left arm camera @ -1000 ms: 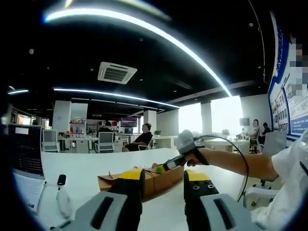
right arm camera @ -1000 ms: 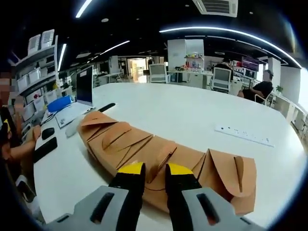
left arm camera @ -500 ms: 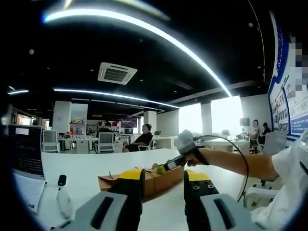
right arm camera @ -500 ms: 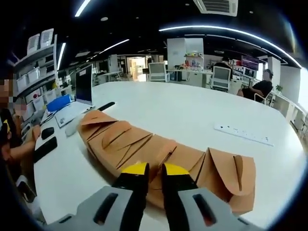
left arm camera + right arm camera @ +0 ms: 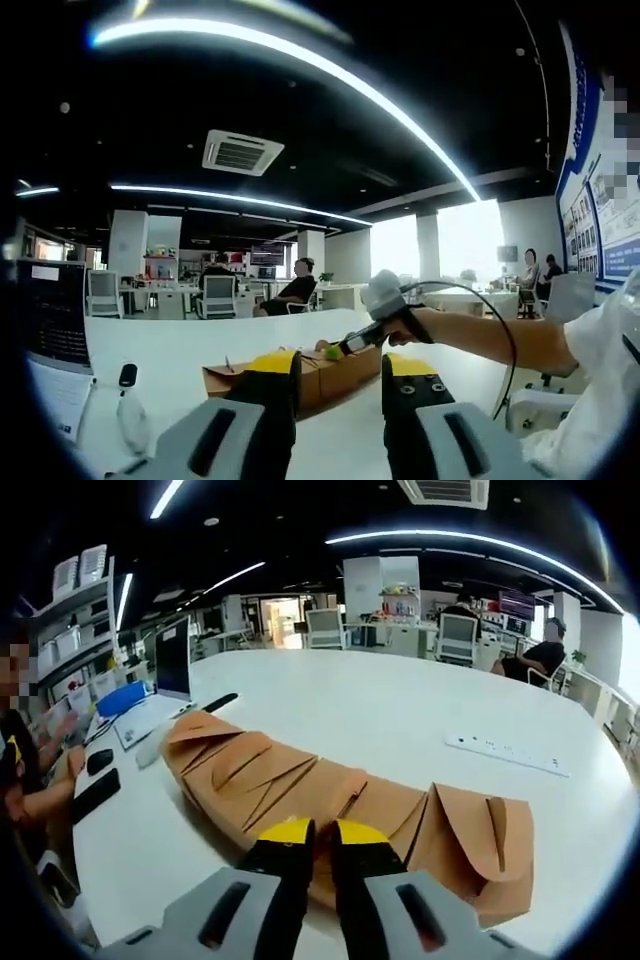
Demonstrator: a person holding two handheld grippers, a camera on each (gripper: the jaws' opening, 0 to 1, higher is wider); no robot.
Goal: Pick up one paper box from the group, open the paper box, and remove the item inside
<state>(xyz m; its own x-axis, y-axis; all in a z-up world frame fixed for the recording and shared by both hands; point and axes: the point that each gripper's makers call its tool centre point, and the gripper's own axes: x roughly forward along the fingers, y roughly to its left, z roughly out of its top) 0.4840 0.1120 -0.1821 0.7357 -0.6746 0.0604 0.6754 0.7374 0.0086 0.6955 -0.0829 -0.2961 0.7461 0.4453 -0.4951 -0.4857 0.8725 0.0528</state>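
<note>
In the right gripper view a row of paper boxes (image 5: 330,795) lies on the white table (image 5: 400,705), its long axis running from the far left, near the laptop (image 5: 172,658), to the near right. The boxes sit side by side, touching, their folded flaps facing up. At the far-left end a phone (image 5: 95,795) and a mouse (image 5: 100,761) lie near the table's left edge, just beside a seated person's hand (image 5: 72,760). Beyond the row, the tabletop is bare and broad out to its far edge; a white power strip (image 5: 508,754) lies on the right, well apart from the boxes. The right-hand box (image 5: 480,852) ends the row close to the table's near-right edge.

The right gripper (image 5: 318,830) is low over the middle of the row, its yellow-tipped jaws nearly pressed together on a raised flap of a middle box; whether they truly pinch it I cannot tell.

In the left gripper view the boxes (image 5: 320,375) appear end-on across the table, with open white surface left of them out to a car key (image 5: 128,375). The left gripper (image 5: 340,365) hovers near, jaws spread, holding nothing. The person's hand (image 5: 405,322) comes in from the right.
</note>
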